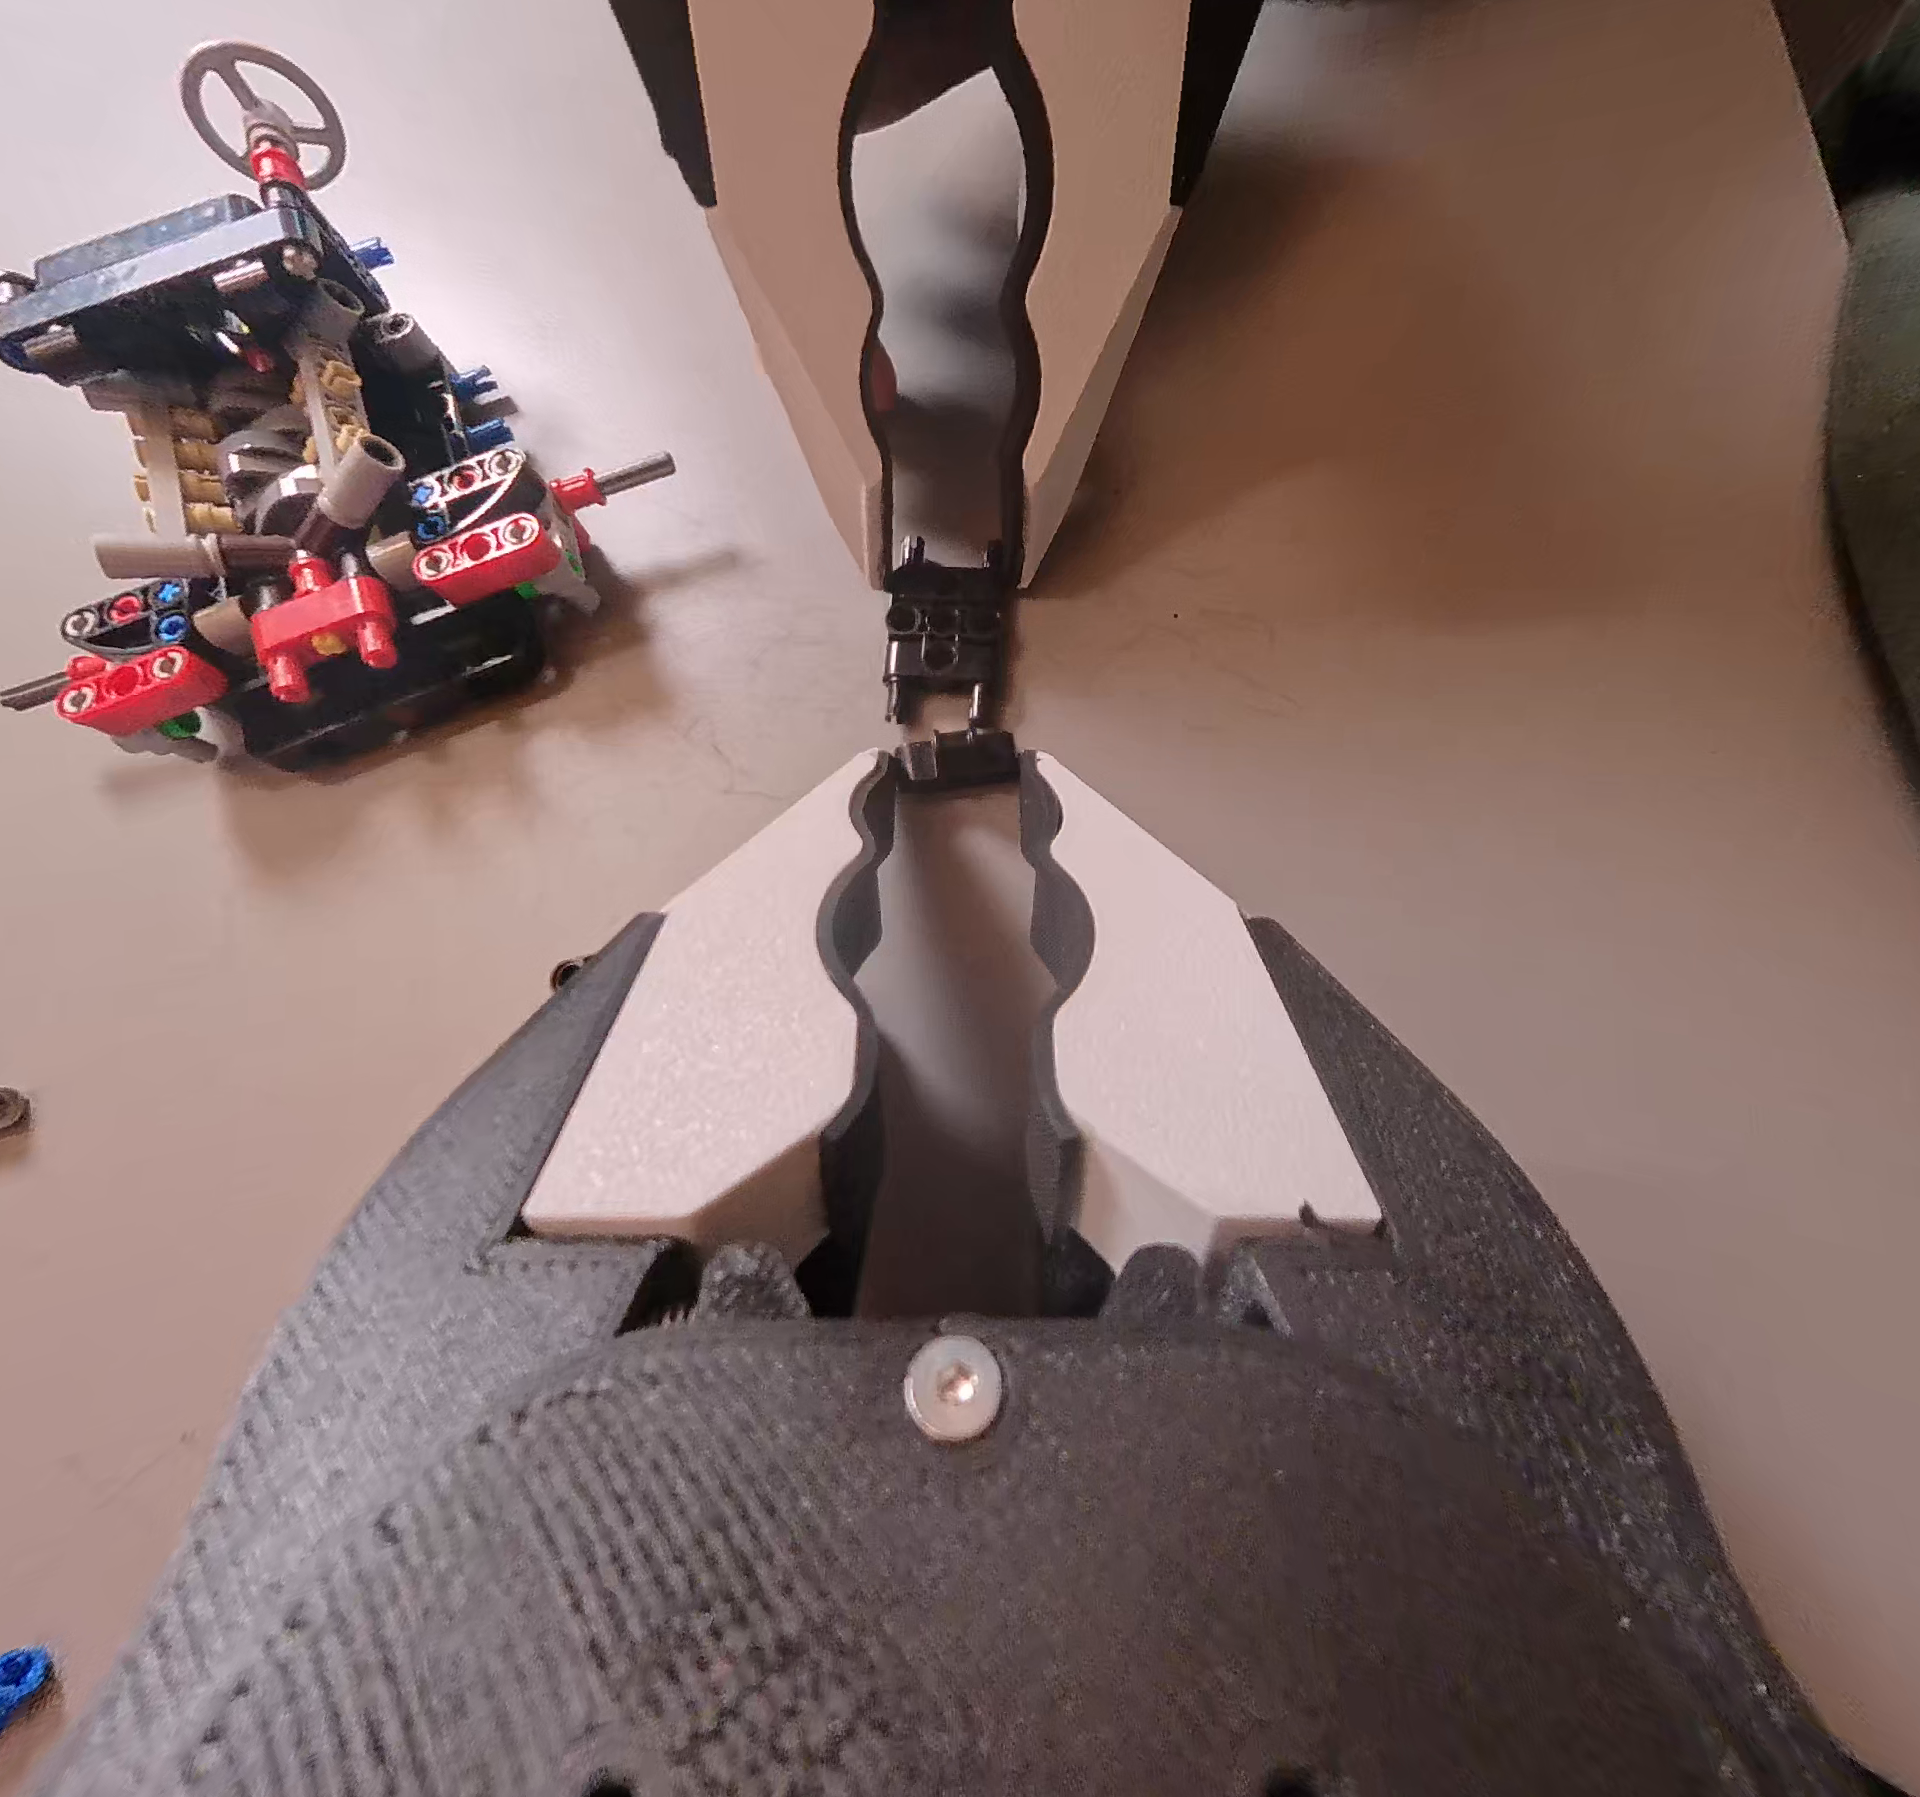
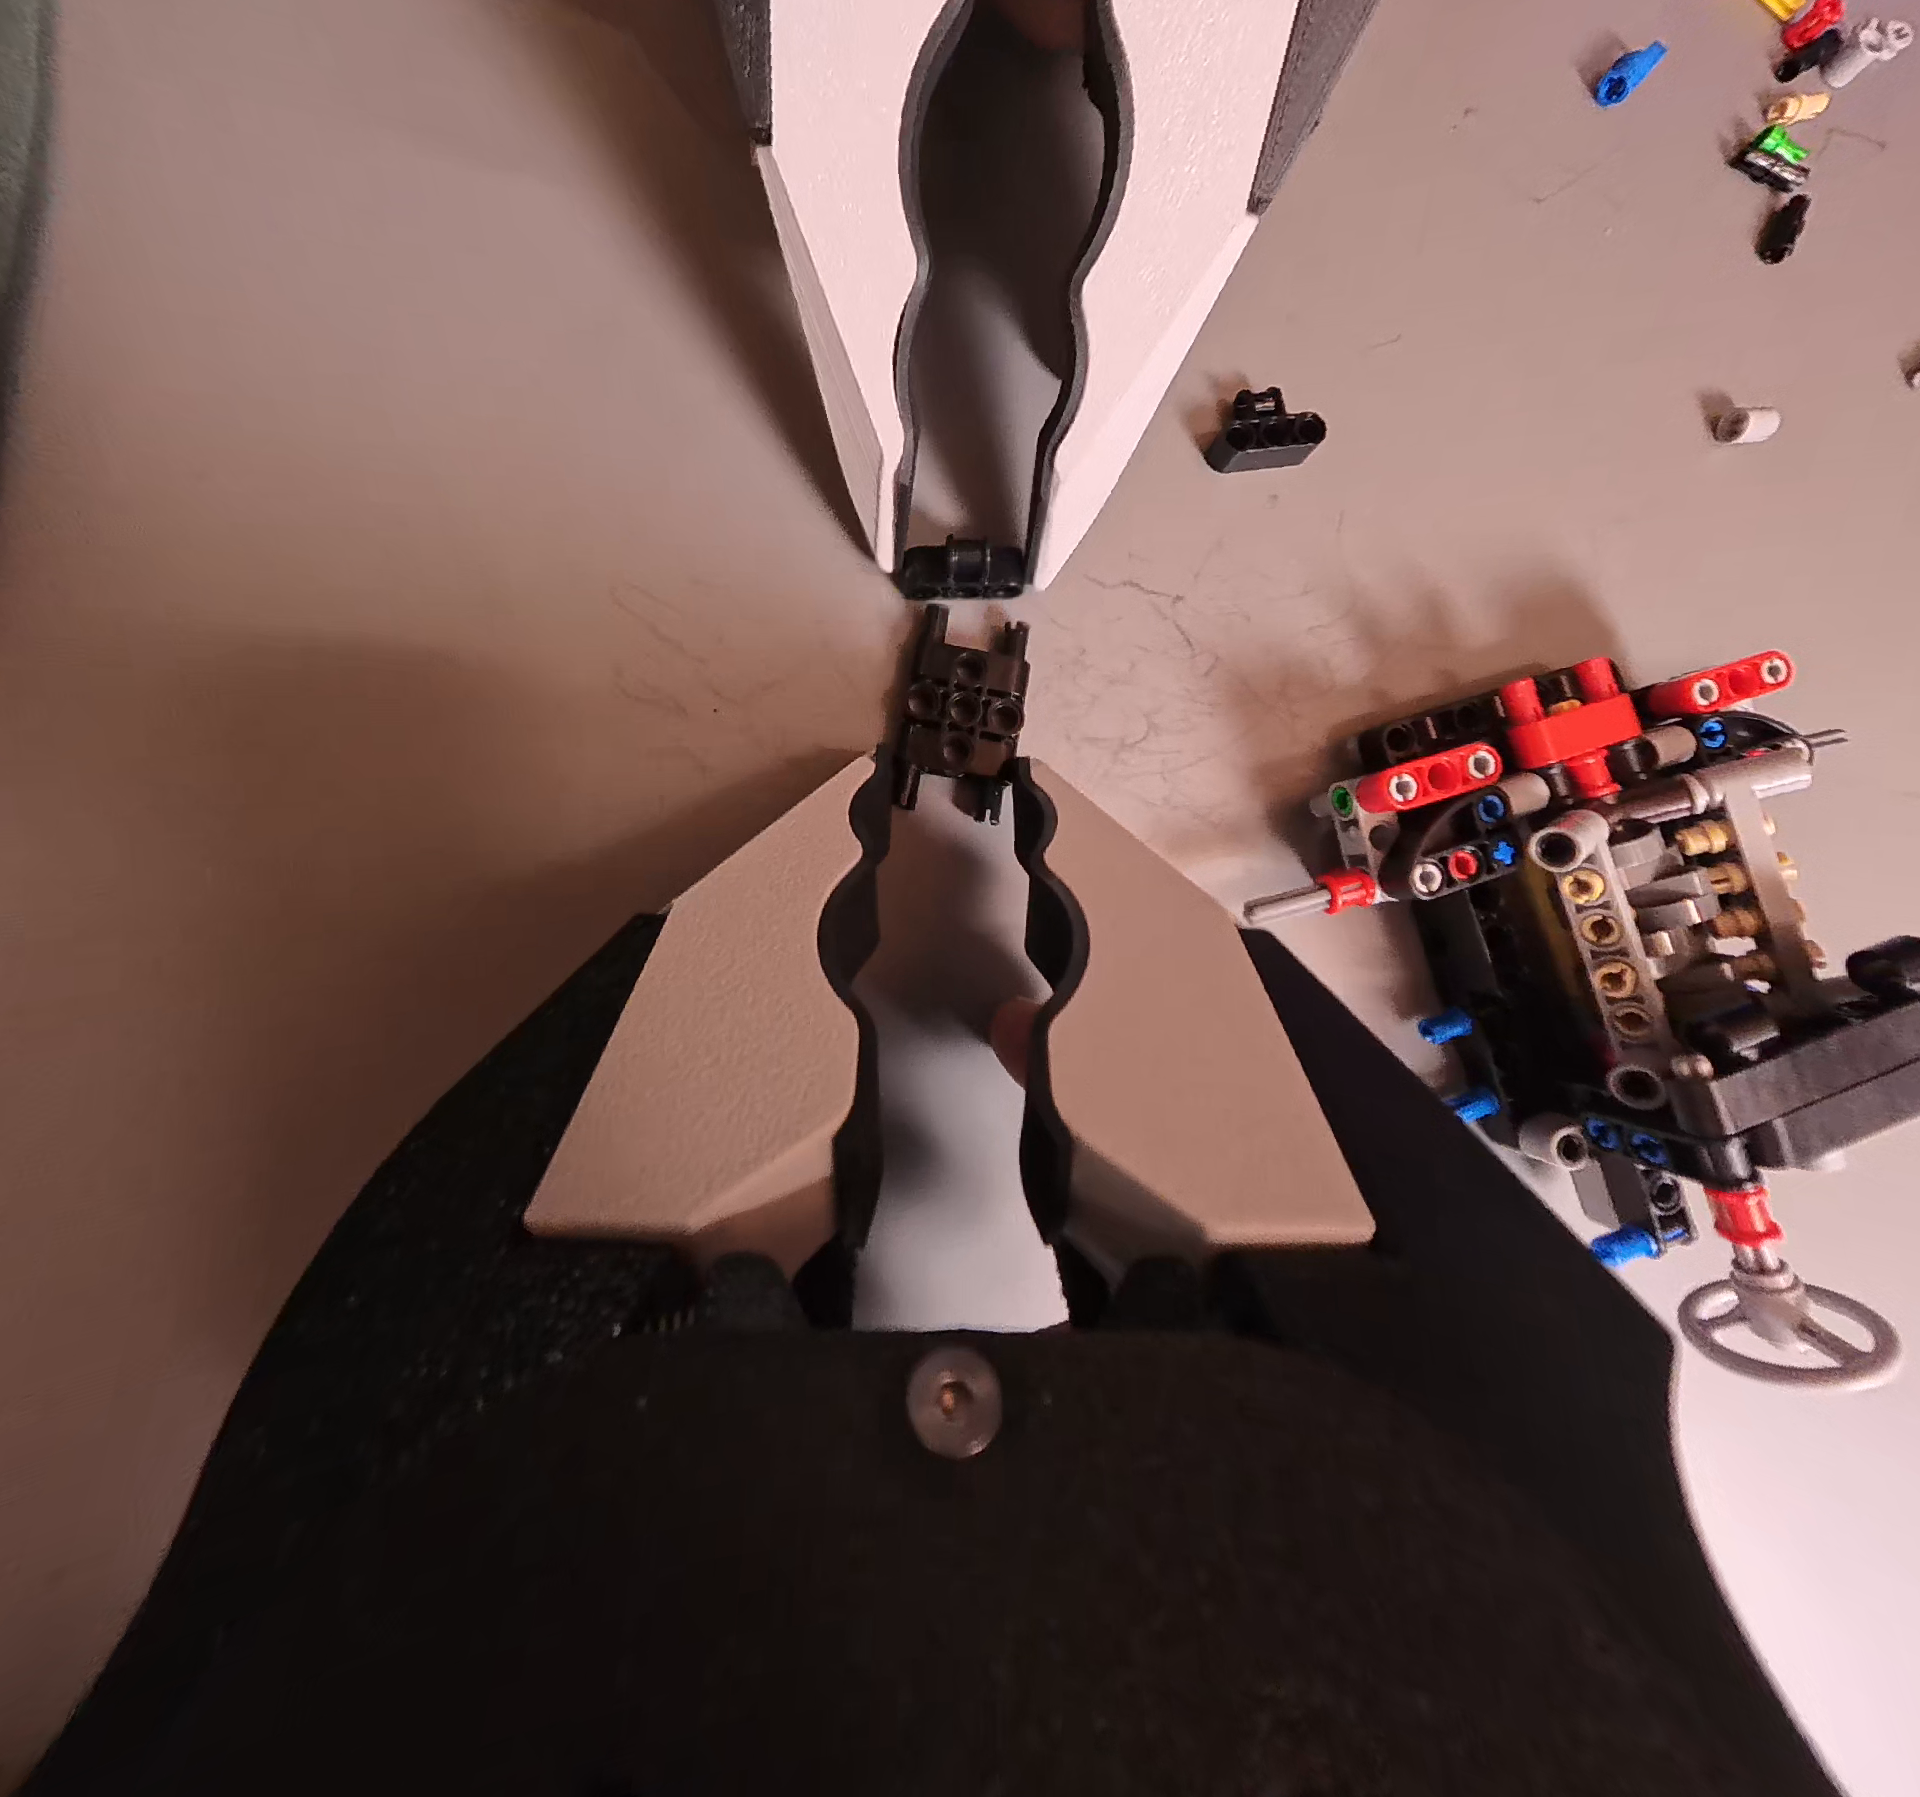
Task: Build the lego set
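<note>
Lego build (image 1: 281, 500) sits on the table (image 1: 1351, 812), off to the left of your left tool (image 1: 958, 758), well apart from both tools; it shows red beams, grey and tan parts, and a grey steering wheel (image 1: 262, 114) on one end. In the right wrist view the same build (image 2: 1621, 937) lies to the right.

Your left tool is closed on a small black beam (image 1: 961, 760), pinched at the very tips of its fingers. Your right tool (image 2: 951, 781) is clamped on a black connector block (image 2: 961, 708) with pins sticking out of both ends. The two tools face each other tip to tip; the block's near pins are just short of the beam, a thin gap between them.

Another black beam (image 2: 1265, 433) lies alone on the table beside the left tool. Loose small parts (image 2: 1787, 74), blue, yellow, red, green, grey, are scattered at the far right corner.
</note>
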`<act>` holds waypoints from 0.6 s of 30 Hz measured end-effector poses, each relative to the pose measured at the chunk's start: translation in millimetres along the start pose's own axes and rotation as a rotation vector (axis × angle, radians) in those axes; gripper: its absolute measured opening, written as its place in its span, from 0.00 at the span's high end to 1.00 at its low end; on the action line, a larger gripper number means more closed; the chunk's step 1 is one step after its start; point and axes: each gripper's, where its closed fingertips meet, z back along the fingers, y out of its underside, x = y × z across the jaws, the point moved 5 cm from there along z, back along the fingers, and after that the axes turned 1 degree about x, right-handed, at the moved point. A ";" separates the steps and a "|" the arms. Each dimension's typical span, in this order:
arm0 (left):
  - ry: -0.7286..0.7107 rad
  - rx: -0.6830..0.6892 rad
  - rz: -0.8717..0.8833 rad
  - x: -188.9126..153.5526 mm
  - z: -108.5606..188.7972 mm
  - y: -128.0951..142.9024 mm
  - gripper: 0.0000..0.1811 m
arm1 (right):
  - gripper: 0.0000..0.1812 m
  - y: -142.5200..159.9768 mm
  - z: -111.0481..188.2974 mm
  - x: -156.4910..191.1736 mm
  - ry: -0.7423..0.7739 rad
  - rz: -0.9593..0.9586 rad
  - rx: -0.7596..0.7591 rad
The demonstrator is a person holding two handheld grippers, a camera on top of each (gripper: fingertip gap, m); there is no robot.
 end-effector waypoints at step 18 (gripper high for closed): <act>0.080 -0.030 -0.066 -2.0 -2.5 -1.6 0.88 | 0.88 -3.1 -2.1 4.1 -0.061 0.068 -0.031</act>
